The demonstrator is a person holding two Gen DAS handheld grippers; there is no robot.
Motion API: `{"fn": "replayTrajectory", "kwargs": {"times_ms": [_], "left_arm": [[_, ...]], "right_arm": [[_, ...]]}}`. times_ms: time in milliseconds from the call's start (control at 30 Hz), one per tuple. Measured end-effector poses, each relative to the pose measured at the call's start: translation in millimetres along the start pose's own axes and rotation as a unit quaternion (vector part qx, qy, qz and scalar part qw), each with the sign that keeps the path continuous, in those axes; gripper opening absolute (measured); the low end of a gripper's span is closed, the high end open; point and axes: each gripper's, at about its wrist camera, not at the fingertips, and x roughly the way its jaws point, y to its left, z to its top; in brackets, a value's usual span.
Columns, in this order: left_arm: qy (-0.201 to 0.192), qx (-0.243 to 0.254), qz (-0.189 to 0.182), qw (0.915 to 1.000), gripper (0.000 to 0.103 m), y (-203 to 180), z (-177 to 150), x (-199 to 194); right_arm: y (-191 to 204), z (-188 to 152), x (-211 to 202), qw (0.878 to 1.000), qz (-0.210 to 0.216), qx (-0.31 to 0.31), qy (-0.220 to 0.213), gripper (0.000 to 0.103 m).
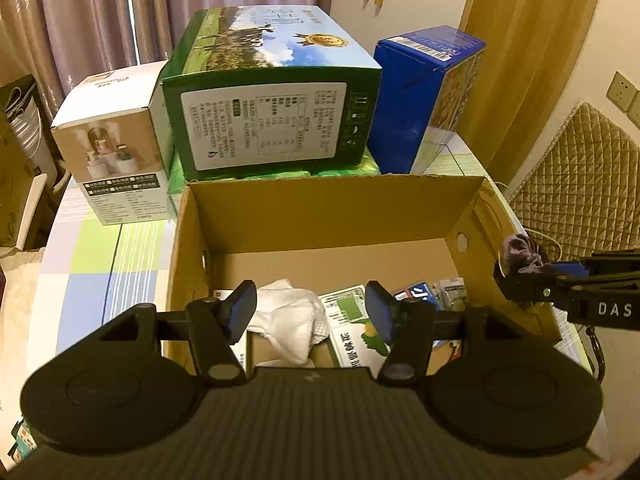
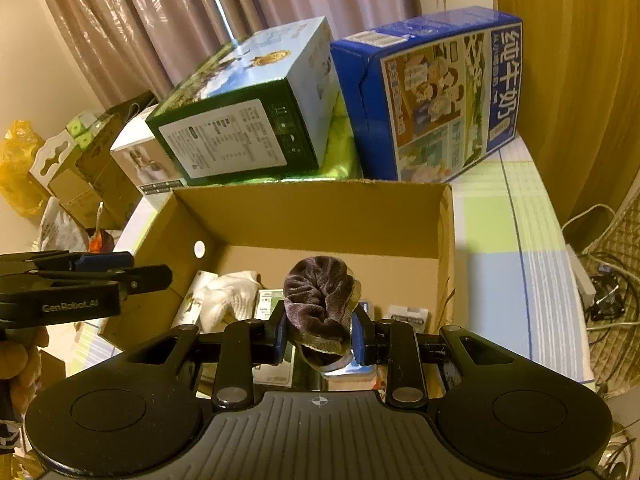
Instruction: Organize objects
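Observation:
An open cardboard box (image 1: 332,216) (image 2: 320,216) stands on the checked tablecloth. Inside lie a white cloth (image 1: 292,320) (image 2: 228,296), a green-and-white packet (image 1: 352,324) and other small packets. My left gripper (image 1: 311,312) hovers over the box's near edge, open, with nothing between its fingers. My right gripper (image 2: 320,340) is shut on a dark purple fuzzy sock (image 2: 320,304) (image 1: 520,250) held above the box's near right side. In the left wrist view the right gripper (image 1: 516,276) reaches in from the right edge. The left gripper (image 2: 160,272) shows at the left of the right wrist view.
Behind the box stand a green milk carton case (image 1: 272,96) (image 2: 248,120), a blue milk case (image 1: 424,96) (image 2: 432,92) and a small white humidifier box (image 1: 116,140). A quilted chair back (image 1: 576,176) is at right. Cables (image 2: 608,296) lie beside the table. Boxes and bags are stacked at left.

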Motion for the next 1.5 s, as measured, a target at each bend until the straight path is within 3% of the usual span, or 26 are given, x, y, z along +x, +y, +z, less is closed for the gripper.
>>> {"fn": "replayTrajectory", "kwargs": {"times_ms": [67, 133, 167, 200, 333, 500, 633, 1000, 1500], "left_arm": [[-0.003, 0.001, 0.004, 1.0000, 0.059, 2.1, -1.9, -1.6], [-0.007, 0.005, 0.005, 0.9999, 0.062, 3.5, -4.9, -4.2], [-0.007, 0.006, 0.006, 0.9999, 0.063, 3.9, -6.4, -5.3], [-0.008, 0.007, 0.009, 0.9999, 0.068, 4.6, -8.2, -6.8], [-0.023, 0.014, 0.029, 0.9992, 0.090, 6.2, -17.7, -16.0], [-0.026, 0.009, 0.034, 0.9990, 0.101, 4.8, -34.4, -32.0], [-0.039, 0.018, 0.051, 0.9978, 0.102, -6.9, -53.0, -53.8], [-0.033, -0.025, 0.028, 0.9988, 0.102, -28.8, -105.7, -119.6], [-0.048, -0.030, 0.037, 0.9977, 0.102, -55.4, -182.4, -197.7]], "right_arm": [[-1.5, 0.3, 1.9, 1.000, 0.004, 0.005, -0.005, 0.029], [-2.3, 2.1, 4.0, 1.000, 0.021, 0.012, -0.013, 0.058], [-3.3, 2.8, 3.8, 0.999, 0.027, 0.019, -0.020, 0.081], [-4.6, 3.4, 2.4, 0.999, 0.027, 0.026, -0.028, 0.085], [-4.2, 1.3, -5.8, 0.999, 0.019, 0.028, -0.039, 0.085], [-3.5, -17.0, -18.9, 0.999, -0.001, 0.026, -0.031, 0.089], [1.7, -40.3, -35.0, 0.999, -0.012, 0.023, -0.019, 0.093], [25.9, -98.9, -93.8, 1.000, -0.027, 0.002, -0.013, 0.101], [57.2, -182.5, -168.5, 0.998, -0.051, -0.004, -0.034, 0.101]]}}
